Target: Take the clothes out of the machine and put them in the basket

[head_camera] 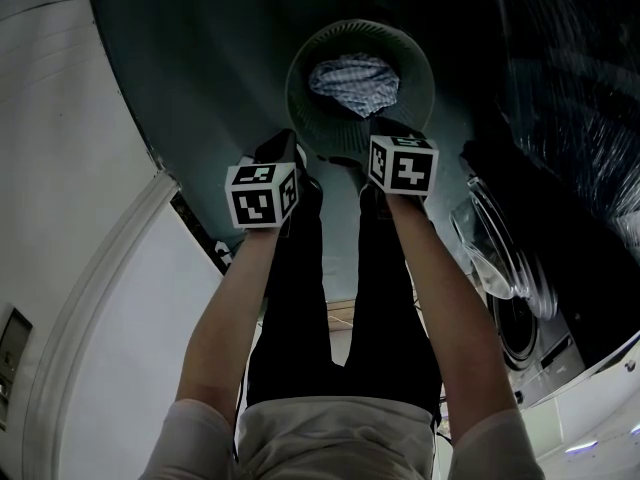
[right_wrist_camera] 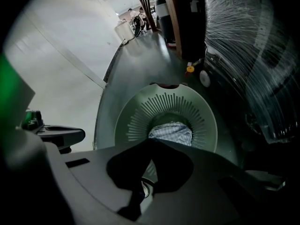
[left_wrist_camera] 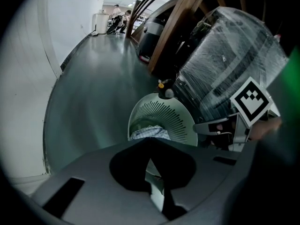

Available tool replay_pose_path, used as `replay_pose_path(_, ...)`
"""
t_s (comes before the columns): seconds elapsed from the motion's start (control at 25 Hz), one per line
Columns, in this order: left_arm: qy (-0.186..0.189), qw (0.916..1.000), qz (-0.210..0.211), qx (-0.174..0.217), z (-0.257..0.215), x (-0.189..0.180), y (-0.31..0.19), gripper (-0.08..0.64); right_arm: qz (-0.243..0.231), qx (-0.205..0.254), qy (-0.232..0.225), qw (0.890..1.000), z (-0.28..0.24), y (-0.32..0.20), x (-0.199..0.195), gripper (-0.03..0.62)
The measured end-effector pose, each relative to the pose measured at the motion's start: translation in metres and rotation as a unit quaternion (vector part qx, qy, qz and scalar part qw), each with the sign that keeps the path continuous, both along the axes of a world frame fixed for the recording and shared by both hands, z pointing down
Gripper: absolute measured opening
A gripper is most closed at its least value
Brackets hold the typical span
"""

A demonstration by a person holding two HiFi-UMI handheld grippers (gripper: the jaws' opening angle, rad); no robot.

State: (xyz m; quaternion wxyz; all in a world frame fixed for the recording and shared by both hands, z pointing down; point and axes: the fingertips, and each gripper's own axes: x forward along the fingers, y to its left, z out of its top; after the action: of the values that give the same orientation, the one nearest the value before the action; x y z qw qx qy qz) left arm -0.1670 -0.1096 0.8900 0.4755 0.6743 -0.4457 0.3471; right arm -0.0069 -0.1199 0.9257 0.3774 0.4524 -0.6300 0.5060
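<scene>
A pale green round laundry basket stands on the dark floor ahead of the person's feet. A blue-and-white checked cloth lies in its bottom. Both grippers hang side by side just short of its near rim. My left gripper has its jaws together at the tips and nothing shows between them. My right gripper is likewise shut and empty, pointing down at the basket and the cloth. A front-loading washing machine with its round door swung open stands at the right.
A white wall curves along the left. A big plastic-wrapped appliance stands right of the basket. A small yellow-capped thing lies on the floor past the basket. The person's black-trousered legs are below the grippers.
</scene>
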Motion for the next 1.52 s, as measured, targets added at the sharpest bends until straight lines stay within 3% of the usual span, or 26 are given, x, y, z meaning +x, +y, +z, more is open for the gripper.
replay_pose_path(0.44,-0.003,1.0,0.005,0.006,-0.01,-0.004,0.009,0.02,0.006,0.004,0.005,1.0,-0.009,0.017,-0.004,0.009)
replay_pose_path(0.88,0.007,0.9988,0.006,0.047,-0.048,-0.004,0.008,0.02,0.005,0.05,-0.009,0.999,-0.048,0.019,-0.018,0.008)
replay_pose_path(1.32,0.007,0.9951,0.035,0.092,-0.121,-0.005,0.009,0.02,0.008,0.099,-0.013,0.995,-0.127,0.02,-0.01,0.008)
replay_pose_path(1.52,0.008,0.992,0.022,0.124,-0.169,-0.018,-0.007,0.02,0.03,0.131,-0.022,0.991,-0.18,-0.001,0.001,0.008)
